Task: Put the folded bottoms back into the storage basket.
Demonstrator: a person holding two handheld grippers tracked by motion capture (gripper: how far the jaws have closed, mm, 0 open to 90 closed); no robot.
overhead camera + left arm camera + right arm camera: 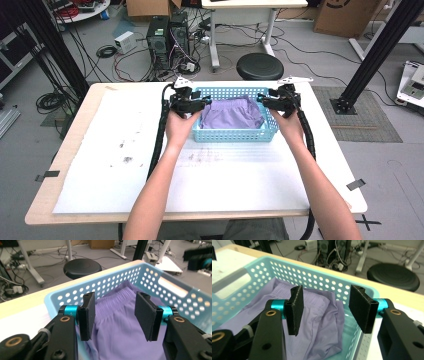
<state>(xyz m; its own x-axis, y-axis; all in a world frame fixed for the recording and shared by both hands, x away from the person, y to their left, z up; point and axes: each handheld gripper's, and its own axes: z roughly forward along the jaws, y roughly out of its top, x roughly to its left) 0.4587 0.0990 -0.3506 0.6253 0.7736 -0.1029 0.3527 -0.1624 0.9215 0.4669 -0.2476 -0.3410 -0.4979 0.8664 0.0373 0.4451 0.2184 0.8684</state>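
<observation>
**Both grippers at basket ends, jaws apart over cloth**

While both hands sit at the far middle of the table [75, 165], the basket [235, 134] lies between them, long side facing the person. It is light blue plastic with perforated walls and a slot handle at each short end. Inside it lies the cloth [234, 113], lilac, crumpled, with a gathered band along one edge (clearest in the left gripper view).

Left gripper [196, 104]: at the basket's left end, pointing inward over the rim. In its own view the jaws stand apart, nothing clamped between the pads; the cloth [117, 325] lies below and beyond them, the basket [175, 302] wall behind. Left pad sits just over the near rim.

Right gripper [265, 101]: at the basket's right end, mirrored pose. In its own view the jaws are likewise apart with no contact on the pads; the cloth [312, 315] shows through the gap, folded into a heap toward the basket [242, 280] corner.

Whether either gripper body touches the basket rim I cannot tell.

Surroundings: white sheet over the tabletop, with faint smudges left of centre. A black stool [259, 66] stands on the floor just behind the table.
</observation>
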